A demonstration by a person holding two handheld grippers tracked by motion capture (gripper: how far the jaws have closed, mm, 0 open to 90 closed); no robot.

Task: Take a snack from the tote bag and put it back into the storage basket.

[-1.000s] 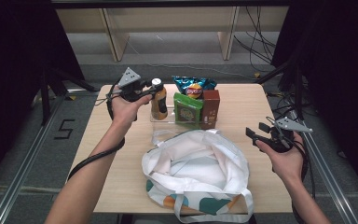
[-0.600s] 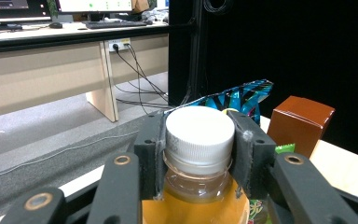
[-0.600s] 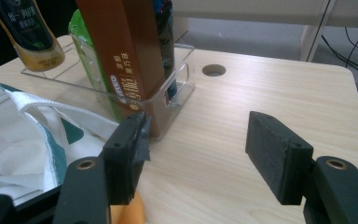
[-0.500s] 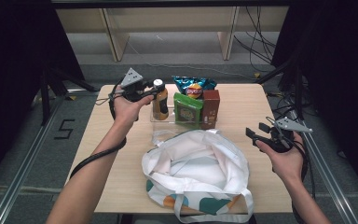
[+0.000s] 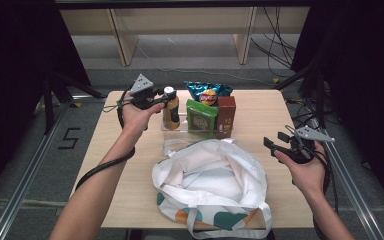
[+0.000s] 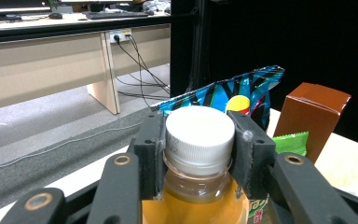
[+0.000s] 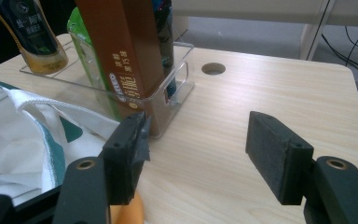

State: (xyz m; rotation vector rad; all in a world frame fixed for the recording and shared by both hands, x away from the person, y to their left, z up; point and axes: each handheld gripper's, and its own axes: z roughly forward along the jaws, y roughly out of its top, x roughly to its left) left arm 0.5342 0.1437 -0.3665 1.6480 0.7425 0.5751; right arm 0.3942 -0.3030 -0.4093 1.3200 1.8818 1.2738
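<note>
The left gripper (image 6: 199, 154) was squeezing the cap of the bottle (image 5: 170, 109), which stood in the clear tray (image 7: 177, 79) with nothing packed yet, while the right gripper (image 7: 205, 144) waited open and empty beside the open, empty bag (image 5: 215, 185).

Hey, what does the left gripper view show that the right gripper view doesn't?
Left gripper view alone: the left tool shut on the bottle's white cap, and the blue chip bag's printed face.

Right gripper view alone: the right tool open over bare table, the clear tray, and the white tote bag.

Both: the juice bottle, the brown carton, and the green packet.
</note>
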